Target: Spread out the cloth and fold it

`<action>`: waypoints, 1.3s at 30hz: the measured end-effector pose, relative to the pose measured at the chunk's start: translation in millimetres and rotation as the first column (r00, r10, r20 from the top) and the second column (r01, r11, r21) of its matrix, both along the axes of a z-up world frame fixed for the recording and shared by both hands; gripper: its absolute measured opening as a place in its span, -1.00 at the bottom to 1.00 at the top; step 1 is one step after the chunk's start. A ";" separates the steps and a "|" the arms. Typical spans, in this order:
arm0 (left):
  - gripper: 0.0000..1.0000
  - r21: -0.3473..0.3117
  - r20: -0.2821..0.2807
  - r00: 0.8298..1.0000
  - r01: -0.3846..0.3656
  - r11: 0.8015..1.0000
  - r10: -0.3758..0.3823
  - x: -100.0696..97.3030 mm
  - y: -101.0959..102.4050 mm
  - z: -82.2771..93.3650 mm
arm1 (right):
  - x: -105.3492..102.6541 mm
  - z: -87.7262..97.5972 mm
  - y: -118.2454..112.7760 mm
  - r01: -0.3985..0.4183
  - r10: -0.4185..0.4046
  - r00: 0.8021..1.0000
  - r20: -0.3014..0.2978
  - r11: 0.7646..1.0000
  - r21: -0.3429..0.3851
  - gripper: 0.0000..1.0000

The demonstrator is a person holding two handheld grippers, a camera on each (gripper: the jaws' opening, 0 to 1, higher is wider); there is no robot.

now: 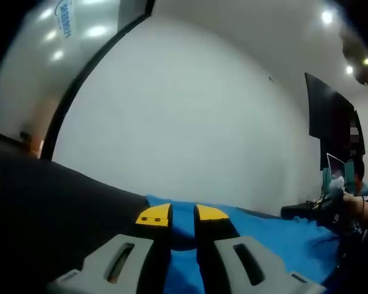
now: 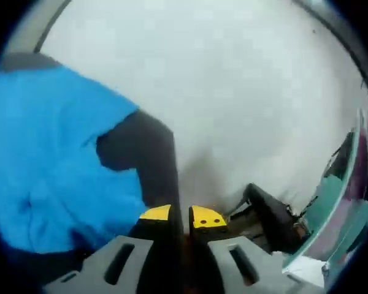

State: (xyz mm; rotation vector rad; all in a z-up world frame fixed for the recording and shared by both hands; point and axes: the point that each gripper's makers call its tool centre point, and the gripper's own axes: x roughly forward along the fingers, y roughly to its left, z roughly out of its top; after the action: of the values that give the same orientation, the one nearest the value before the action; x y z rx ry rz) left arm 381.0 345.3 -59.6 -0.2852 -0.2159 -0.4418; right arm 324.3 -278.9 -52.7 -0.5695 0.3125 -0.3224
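Now both our tongs, left (image 1: pixel 183 215) and right (image 2: pixel 182 215), look nearly shut; next we spread the blue cloth (image 2: pixel 43 159) at nine o'clock.

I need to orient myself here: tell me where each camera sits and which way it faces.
Left gripper view: rides the left claw, looking low across the blue cloth on the dark table toward a white wall.
Right gripper view: rides the right claw, looking past the table's edge at the cloth.
Shared: cloth, table, wall.
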 end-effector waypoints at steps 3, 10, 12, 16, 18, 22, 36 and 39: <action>-0.65 0.001 -0.001 1.000 0.000 1.000 0.000 0.1 0.0 -0.2 | -6.4 19.4 46.3 -0.179 0.175 0.984 0.039 0.973 0.144 -0.82; -0.65 0.004 0.003 1.000 0.001 1.000 -0.001 -0.3 0.4 0.0 | -53.3 -54.6 138.6 -0.381 0.432 0.901 -0.039 0.832 0.404 -0.73; -0.65 0.011 0.000 1.000 0.002 1.000 -0.002 -0.2 -1.0 -0.7 | -63.5 -81.1 147.0 -0.373 0.449 0.889 -0.087 0.822 0.430 -0.70; -0.65 0.025 -0.005 1.000 0.008 1.000 -0.008 0.3 -3.4 -2.1 | -61.9 -102.3 123.6 -0.288 0.364 0.922 -0.129 0.871 0.397 -0.66; -0.65 0.026 -0.007 1.000 0.008 1.000 -0.008 0.5 -3.3 -2.4 | -58.4 -98.5 127.8 -0.305 0.372 0.925 -0.082 0.852 0.426 -0.69; -0.65 0.026 -0.005 1.000 0.000 1.000 0.000 0.2 -1.9 -2.1 | -73.5 -94.9 134.6 -0.336 0.430 0.887 -0.168 0.851 0.403 -0.99; -0.65 -0.014 -0.006 1.000 -0.006 1.000 0.006 0.5 3.7 1.0 | -107.6 -92.7 137.4 -0.351 0.465 0.870 -0.160 0.815 0.462 -0.88; -0.65 -0.075 0.002 1.000 -0.004 0.997 0.004 -0.5 10.3 5.7 | -99.1 -58.0 140.6 -0.436 0.491 0.870 -0.035 0.802 0.407 -0.82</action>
State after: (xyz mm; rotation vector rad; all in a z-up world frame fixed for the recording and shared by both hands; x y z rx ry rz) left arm 380.5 355.6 -53.9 -0.3575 -0.2353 -0.4309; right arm 225.2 -138.2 -110.6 -0.2582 0.3485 0.2610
